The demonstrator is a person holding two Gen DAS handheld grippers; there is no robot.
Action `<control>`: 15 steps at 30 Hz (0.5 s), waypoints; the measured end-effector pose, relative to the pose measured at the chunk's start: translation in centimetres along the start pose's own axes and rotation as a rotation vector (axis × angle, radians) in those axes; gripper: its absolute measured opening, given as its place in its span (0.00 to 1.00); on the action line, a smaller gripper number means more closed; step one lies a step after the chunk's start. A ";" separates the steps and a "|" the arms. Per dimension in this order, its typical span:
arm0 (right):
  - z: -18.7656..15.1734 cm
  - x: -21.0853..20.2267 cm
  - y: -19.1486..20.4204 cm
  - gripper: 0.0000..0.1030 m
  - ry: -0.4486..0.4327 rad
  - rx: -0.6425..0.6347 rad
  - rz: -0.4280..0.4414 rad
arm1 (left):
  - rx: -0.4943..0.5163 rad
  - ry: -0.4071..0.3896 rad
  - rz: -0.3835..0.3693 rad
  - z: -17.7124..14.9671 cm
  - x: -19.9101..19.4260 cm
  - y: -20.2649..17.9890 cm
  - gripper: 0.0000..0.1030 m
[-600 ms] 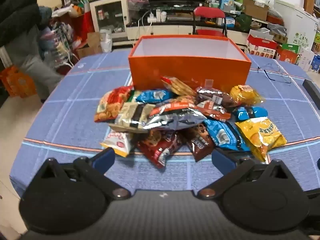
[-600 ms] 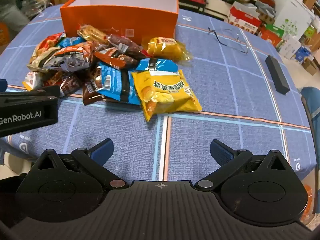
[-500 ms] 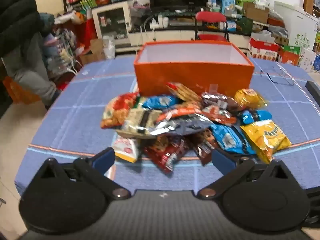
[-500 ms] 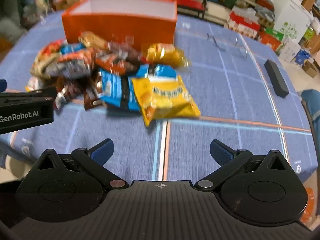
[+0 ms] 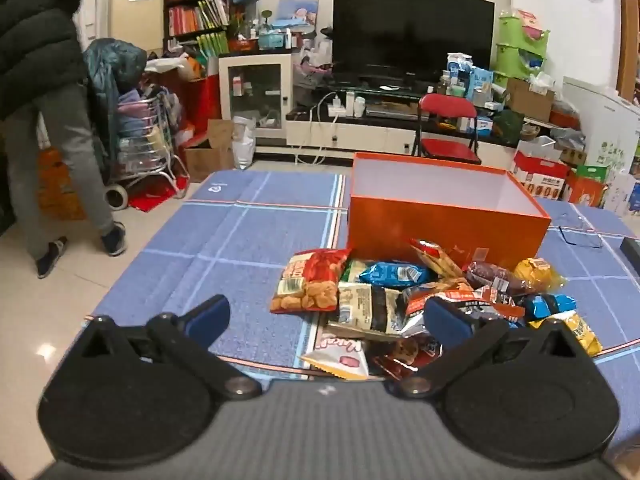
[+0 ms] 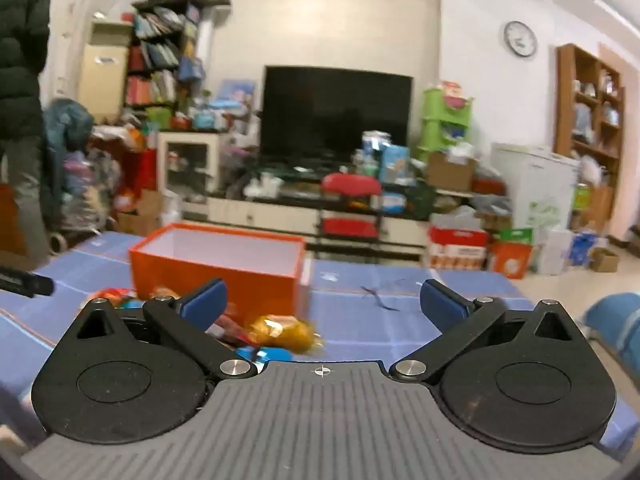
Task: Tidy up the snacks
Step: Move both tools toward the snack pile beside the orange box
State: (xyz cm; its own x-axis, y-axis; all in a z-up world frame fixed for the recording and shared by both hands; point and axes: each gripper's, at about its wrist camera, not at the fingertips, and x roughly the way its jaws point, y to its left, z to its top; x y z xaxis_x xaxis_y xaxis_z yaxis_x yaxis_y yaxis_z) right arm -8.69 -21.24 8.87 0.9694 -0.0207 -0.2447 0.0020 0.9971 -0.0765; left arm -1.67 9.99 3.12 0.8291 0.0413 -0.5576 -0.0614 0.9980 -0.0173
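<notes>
A: Left wrist view first. What's the left gripper [image 5: 326, 314] doing?

B: Released, jaws spread wide, nothing between them. The snack pile [image 5: 432, 304] lies ahead and to its right on the blue tablecloth [image 5: 224, 240]; the right finger overlaps its near packets. The red nugget bag [image 5: 310, 280] is the leftmost, long axis running away from the tongs.

A: And the orange box [image 5: 444, 216]?

B: Straight beyond the pile, touching its far edge, top open.

A: Right wrist view?

B: The right gripper [image 6: 324, 300] is also released and empty, looking almost level. The box [image 6: 218, 270] sits ahead-left; a yellow packet [image 6: 280, 332] shows just under the tongs, blurred.

A: Which is nearer?

B: I'd judge the left, aimed down at the pile.
</notes>
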 end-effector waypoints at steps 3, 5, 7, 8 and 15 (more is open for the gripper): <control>0.4 -1.7 -0.1 0.93 -0.092 -0.038 0.034 | -0.010 0.002 0.010 0.1 0.2 1.7 1.00; 0.7 -2.6 0.3 0.93 -0.133 -0.056 0.042 | -0.045 0.005 0.010 0.3 0.5 2.8 1.00; 1.1 -2.1 0.9 0.93 -0.137 -0.072 0.084 | -0.073 0.000 0.005 0.7 0.9 3.8 1.00; 1.4 -1.5 1.0 0.93 -0.130 -0.083 0.100 | -0.078 -0.007 0.012 0.9 1.1 4.1 1.00; 2.1 0.7 2.3 0.93 -0.176 -0.086 0.140 | -0.086 -0.003 -0.039 0.6 3.1 4.4 1.00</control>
State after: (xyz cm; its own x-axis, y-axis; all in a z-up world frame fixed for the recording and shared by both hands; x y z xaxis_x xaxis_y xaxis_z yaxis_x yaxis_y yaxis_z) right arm -7.44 -18.85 10.59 0.9867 0.1377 -0.0867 -0.1487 0.9792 -0.1378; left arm 0.98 14.54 1.80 0.8332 0.0025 -0.5530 -0.0762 0.9910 -0.1103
